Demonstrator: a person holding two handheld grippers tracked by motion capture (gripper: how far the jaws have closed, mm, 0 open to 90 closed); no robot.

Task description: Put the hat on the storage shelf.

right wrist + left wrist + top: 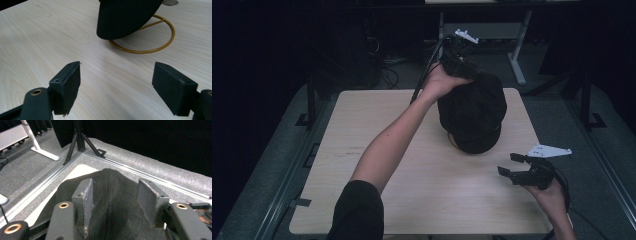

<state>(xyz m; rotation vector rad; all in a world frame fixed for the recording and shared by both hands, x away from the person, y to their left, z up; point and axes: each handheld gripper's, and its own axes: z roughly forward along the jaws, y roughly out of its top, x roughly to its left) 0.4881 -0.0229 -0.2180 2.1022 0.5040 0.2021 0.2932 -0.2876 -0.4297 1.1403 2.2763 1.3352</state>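
Two jaws sets apart | left gripper astride black hat — unclamped

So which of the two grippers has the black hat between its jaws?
The left gripper, at the table's far side: its jaws straddle the black hat. The right gripper hovers open over bare wood.

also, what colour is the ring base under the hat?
Gold, a thin wire ring under the black hat; clearest in the right gripper view.
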